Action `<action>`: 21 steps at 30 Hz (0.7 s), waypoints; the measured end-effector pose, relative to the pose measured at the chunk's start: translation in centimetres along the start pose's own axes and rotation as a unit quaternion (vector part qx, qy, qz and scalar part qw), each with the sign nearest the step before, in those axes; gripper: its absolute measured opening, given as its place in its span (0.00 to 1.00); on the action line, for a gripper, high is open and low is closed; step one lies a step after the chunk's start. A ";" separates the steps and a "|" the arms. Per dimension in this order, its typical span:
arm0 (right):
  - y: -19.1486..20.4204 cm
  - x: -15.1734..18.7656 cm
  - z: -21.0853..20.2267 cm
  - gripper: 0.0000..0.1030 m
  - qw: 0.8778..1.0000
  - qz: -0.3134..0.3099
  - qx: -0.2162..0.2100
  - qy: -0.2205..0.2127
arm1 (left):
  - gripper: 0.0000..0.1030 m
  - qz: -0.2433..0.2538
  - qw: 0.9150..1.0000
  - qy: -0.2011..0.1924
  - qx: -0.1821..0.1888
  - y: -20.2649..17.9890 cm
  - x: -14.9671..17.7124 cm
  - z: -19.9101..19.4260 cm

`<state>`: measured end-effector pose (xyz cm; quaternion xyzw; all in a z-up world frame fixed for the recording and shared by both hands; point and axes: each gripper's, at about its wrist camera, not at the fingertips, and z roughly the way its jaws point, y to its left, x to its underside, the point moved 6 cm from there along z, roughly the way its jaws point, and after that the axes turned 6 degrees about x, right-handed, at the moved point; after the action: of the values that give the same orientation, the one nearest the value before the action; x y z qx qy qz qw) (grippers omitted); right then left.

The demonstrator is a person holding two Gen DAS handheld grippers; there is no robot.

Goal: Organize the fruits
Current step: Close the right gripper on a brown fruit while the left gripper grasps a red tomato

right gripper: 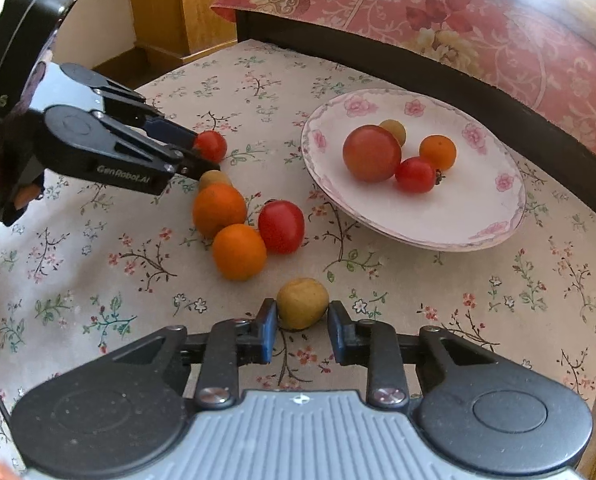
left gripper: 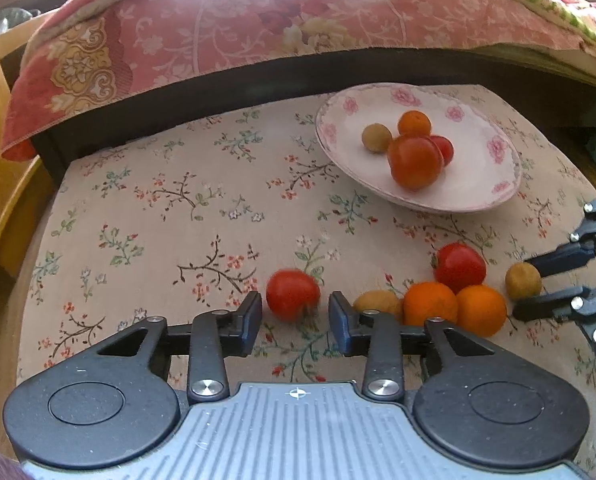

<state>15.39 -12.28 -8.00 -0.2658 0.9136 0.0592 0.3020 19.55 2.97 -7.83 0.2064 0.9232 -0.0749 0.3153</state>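
Fruits lie in two groups on the flowered cloth (right gripper: 98, 264). At far left, the left gripper (left gripper: 294, 312) brackets a red tomato (left gripper: 293, 294); a gap shows at each pad, jaws open, no grip. Right of it sits a tight cluster: a tan fruit (left gripper: 376, 303), two oranges (left gripper: 430, 303) touching, a second tomato (left gripper: 460, 267) just behind them. Further right, the right gripper (right gripper: 302, 314) is closed on a tan, matte, round fruit (right gripper: 303, 302). The plate (right gripper: 478, 216) behind holds four fruits. The cloth left of the plate is bare. A dark bed edge (right gripper: 438, 68) bounds the far side.
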 end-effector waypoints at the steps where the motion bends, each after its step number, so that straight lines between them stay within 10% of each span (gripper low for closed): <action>1: -0.1 0.0 0.0 0.30 1.000 0.004 -0.002 -0.001 | 0.49 -0.002 1.000 -0.001 0.000 0.1 -0.1 0.2; 21: -0.4 -0.4 -0.1 0.30 1.000 0.017 0.002 -0.011 | 0.39 0.010 1.000 0.000 0.004 -0.5 0.3 -0.7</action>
<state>15.79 -12.47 -7.63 -0.2485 0.9149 0.0654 0.3113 18.76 2.81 -7.49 0.2167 0.9207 -0.0757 0.3156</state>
